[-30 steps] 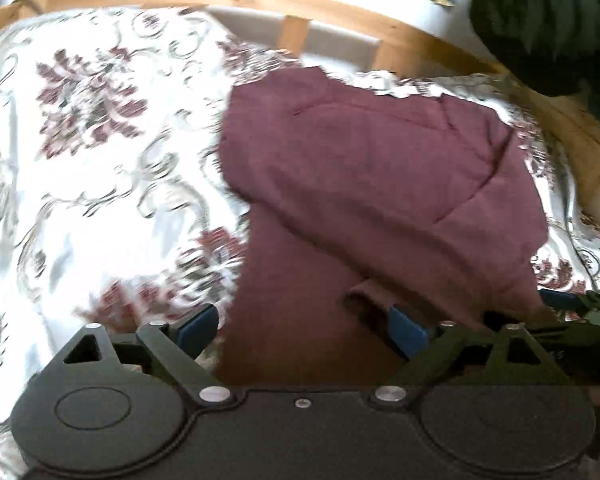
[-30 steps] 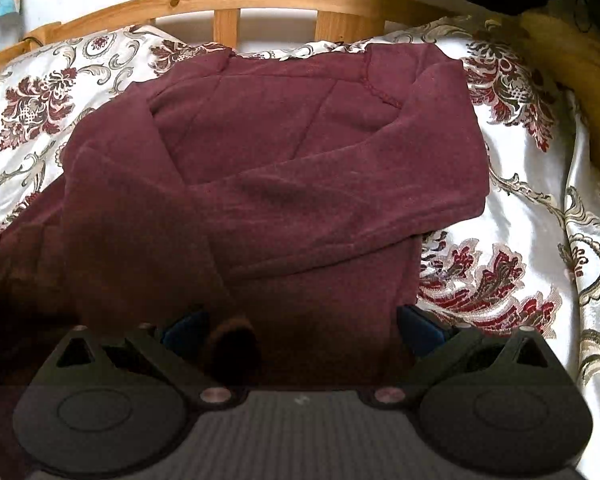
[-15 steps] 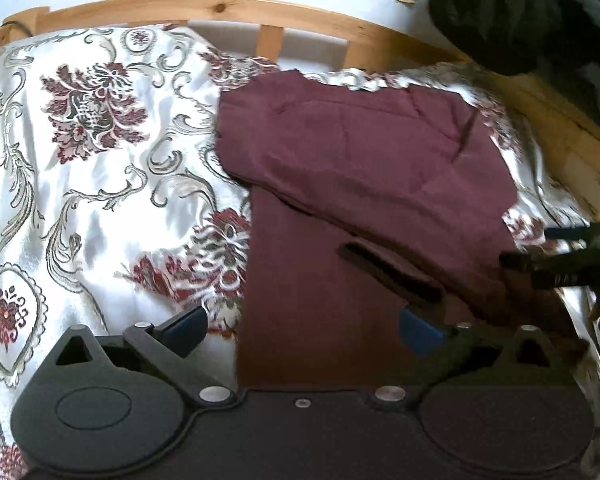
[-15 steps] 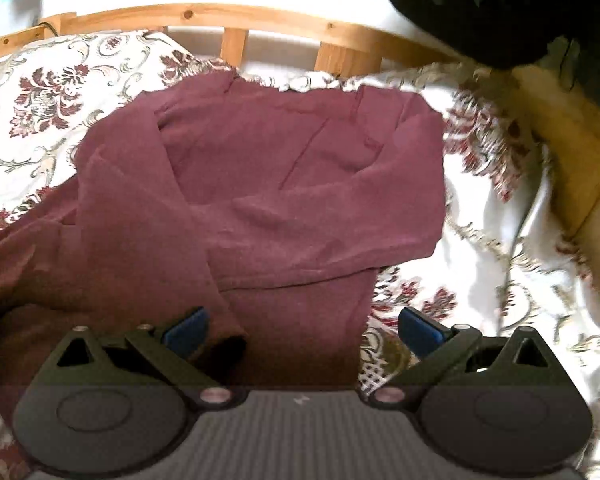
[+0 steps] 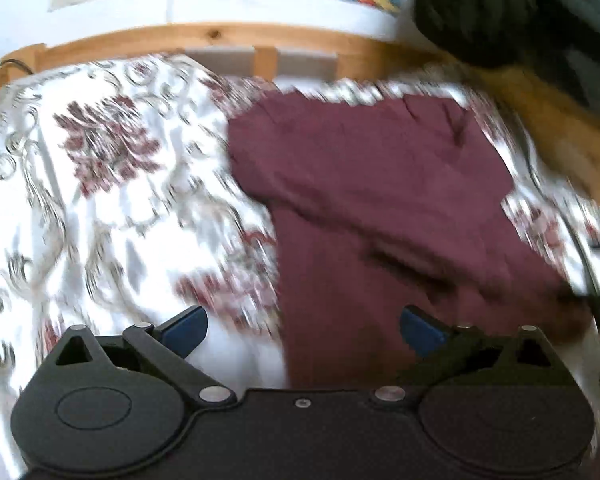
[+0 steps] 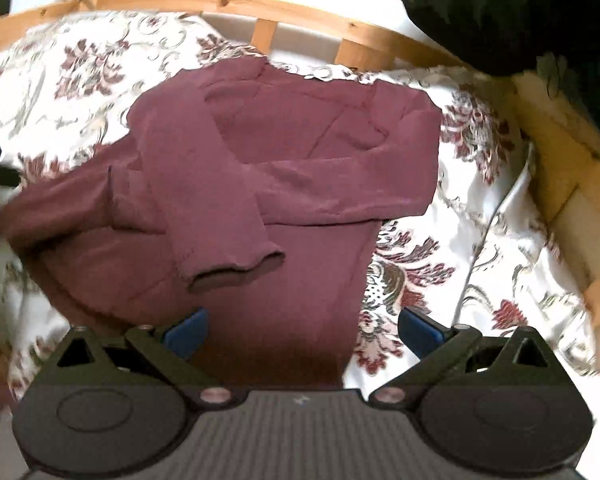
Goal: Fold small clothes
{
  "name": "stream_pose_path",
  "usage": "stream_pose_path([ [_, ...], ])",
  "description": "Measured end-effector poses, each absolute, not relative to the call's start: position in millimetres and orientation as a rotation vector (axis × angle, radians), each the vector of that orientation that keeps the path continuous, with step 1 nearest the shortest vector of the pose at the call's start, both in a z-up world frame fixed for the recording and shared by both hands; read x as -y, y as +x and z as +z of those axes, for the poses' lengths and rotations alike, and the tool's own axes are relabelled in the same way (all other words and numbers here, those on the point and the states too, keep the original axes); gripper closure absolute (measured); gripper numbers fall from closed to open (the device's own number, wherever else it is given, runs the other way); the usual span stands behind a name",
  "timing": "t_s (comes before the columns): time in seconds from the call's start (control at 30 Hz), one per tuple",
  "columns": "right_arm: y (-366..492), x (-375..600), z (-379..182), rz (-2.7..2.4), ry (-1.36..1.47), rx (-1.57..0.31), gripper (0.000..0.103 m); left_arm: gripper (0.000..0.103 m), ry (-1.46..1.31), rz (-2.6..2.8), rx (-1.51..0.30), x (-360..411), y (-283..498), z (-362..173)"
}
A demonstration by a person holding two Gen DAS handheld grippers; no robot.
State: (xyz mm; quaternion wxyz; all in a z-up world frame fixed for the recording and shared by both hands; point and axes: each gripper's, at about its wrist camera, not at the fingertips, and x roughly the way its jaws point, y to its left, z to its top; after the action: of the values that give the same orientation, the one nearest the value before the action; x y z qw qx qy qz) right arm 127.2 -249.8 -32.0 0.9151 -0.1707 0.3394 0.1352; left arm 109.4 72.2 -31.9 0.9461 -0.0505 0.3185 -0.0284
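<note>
Your left tool (image 5: 302,326) and right tool (image 6: 302,326) both gape, holding nothing. The maroon top (image 6: 284,184) lies on the bed (image 6: 480,240) near the headboard (image 6: 236,2) (sleeves folded across).

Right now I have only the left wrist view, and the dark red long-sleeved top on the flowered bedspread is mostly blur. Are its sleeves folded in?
Observer: Yes. The right wrist view shows the dark red long-sleeved top sharply: one sleeve lies across the chest, and the other sleeve's frilled cuff rests on the body.
Operator: Is the right hand-held gripper pinching any cloth?
Observer: No. The right hand-held gripper is open, its blue fingertips spread wide and closed on nothing.
</note>
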Motion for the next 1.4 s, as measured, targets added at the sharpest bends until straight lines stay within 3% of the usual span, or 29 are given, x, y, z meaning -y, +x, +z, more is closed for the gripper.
stream_pose_path([
  [0.27,149.7,264.5,-47.3,0.25,-0.074,-0.634,0.0,0.001,-0.081,-0.024,-0.541,-92.4,222.8,-23.3],
  [0.37,154.1,266.4,-53.5,0.257,-0.048,-0.613,0.0,0.006,-0.01,-0.018,-0.542,-89.5,265.7,-32.8],
  [0.43,155.6,268.1,-56.1,0.258,-0.052,-0.604,0.0,0.015,0.016,-0.004,-0.567,-92.1,291.5,-42.0],
  [0.5,157.3,270.9,-59.1,0.25,-0.044,-0.613,0.0,0.034,-0.008,0.004,-0.591,-97.8,308.3,-49.6],
  [0.53,158.3,272.4,-61.0,0.243,-0.032,-0.622,0.0,0.038,-0.03,-0.002,-0.601,-101.9,313.0,-52.6],
  [0.7,170.0,286.3,-70.6,0.207,0.051,-0.675,0.0,0.086,-0.143,-0.027,-0.654,-114.4,321.7,-55.7],
  [0.83,173.6,290.6,-72.1,0.2,0.07,-0.691,0.0,0.092,-0.309,0.078,-0.669,-132.9,316.5,-55.0],
  [0.87,173.1,290.6,-71.3,0.204,0.072,-0.692,0.0,0.091,-0.334,0.091,-0.689,-136.5,317.0,-57.4],
  [0.93,171.5,289.6,-69.8,0.215,0.068,-0.695,0.0,0.079,-0.351,0.119,-0.709,-139.6,316.8,-60.1],
  [1.0,170.1,287.6,-67.7,0.227,0.045,-0.698,0.0,0.059,-0.346,0.15,-0.711,-139.7,314.5,-58.6],
  [1.13,163.8,284.4,-56.2,0.231,-0.015,-0.681,0.0,0.034,-0.375,0.176,-0.71,-141.3,297.8,-53.3],
  [1.2,157.9,285.8,-47.7,0.235,-0.039,-0.654,0.0,0.014,-0.366,0.188,-0.688,-138.1,280.2,-48.2],
  [1.27,151.3,288.2,-38.7,0.241,-0.067,-0.625,0.0,0.005,-0.342,0.179,-0.655,-132.5,258.6,-43.9],
  [1.4,137.8,292.7,-25.3,0.259,-0.144,-0.589,0.0,0.001,-0.3,0.116,-0.638,-120.7,215.5,-38.0],
])
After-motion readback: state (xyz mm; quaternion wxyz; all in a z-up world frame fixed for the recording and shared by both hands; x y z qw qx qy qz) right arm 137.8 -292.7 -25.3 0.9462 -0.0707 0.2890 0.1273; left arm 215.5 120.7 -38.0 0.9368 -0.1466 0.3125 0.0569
